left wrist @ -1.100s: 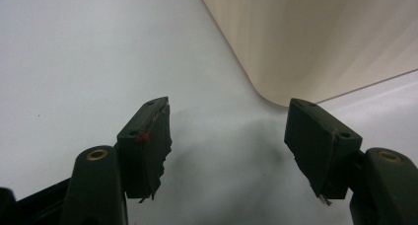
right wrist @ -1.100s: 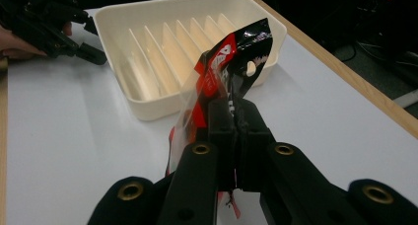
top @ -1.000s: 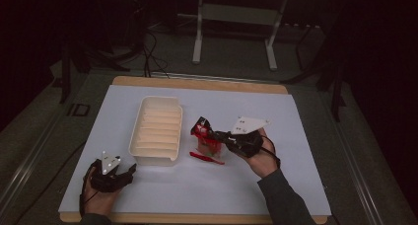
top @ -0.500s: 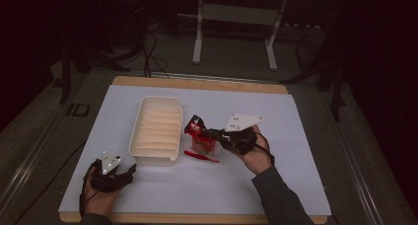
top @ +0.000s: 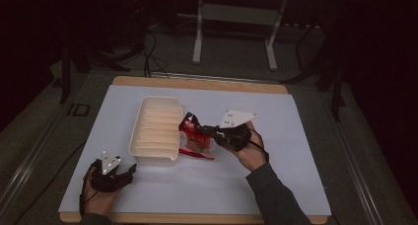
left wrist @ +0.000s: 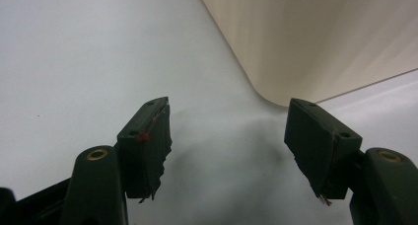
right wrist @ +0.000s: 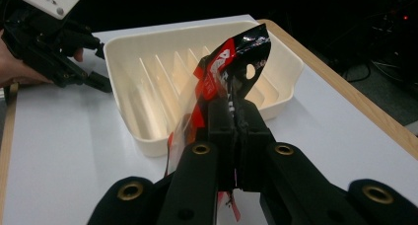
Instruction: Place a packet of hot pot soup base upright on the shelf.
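Observation:
A cream ribbed tray (top: 156, 128) (right wrist: 148, 87) lies left of centre on the white mat; a corner of the tray (left wrist: 315, 42) is in the left gripper view. My right gripper (top: 197, 130) (right wrist: 235, 117) is shut on a red and black packet (top: 190, 125) (right wrist: 231, 62), holding it up just right of the tray. A second red packet (top: 196, 153) lies flat on the mat below it. My left gripper (top: 129, 171) (left wrist: 229, 136) rests open near the front left of the mat, nothing between its jaws, just short of the tray's near corner.
The white mat (top: 276, 185) covers a wooden table (top: 197, 83). Behind the table stands a metal frame (top: 234, 18) with cables on the floor. The left hand and its gripper (right wrist: 49, 37) appear at the upper left of the right gripper view.
My right gripper has carried the red and black packet leftward, closer to the tray's right wall. The left gripper has stayed where it was.

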Tool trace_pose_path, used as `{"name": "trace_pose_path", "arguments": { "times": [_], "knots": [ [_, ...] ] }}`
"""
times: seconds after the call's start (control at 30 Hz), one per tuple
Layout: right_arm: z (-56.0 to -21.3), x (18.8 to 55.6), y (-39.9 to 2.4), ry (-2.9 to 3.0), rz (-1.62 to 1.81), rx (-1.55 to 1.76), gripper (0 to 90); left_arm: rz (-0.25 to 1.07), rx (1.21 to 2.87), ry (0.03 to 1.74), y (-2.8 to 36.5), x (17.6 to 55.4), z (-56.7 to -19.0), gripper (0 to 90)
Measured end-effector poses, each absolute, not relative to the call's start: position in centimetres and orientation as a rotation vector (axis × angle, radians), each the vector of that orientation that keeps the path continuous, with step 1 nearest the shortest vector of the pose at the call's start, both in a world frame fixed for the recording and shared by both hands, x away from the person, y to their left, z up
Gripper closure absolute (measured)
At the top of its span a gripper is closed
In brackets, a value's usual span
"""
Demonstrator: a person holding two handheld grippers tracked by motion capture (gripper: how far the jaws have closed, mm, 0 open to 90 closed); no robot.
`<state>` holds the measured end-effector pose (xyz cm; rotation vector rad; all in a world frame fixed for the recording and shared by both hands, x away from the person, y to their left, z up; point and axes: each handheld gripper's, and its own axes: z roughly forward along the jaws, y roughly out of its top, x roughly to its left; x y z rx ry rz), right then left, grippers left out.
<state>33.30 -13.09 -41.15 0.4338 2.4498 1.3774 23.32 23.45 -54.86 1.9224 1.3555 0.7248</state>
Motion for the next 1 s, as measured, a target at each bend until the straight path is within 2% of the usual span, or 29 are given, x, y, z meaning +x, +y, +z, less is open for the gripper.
{"name": "trace_pose_path", "arguments": {
  "times": [1.0],
  "knots": [
    [-41.0,34.9,-8.0,2.476,1.427,0.357,87.5,0.729,1.926,1.351,23.5,23.3,-54.8,34.5]
  ]
}}
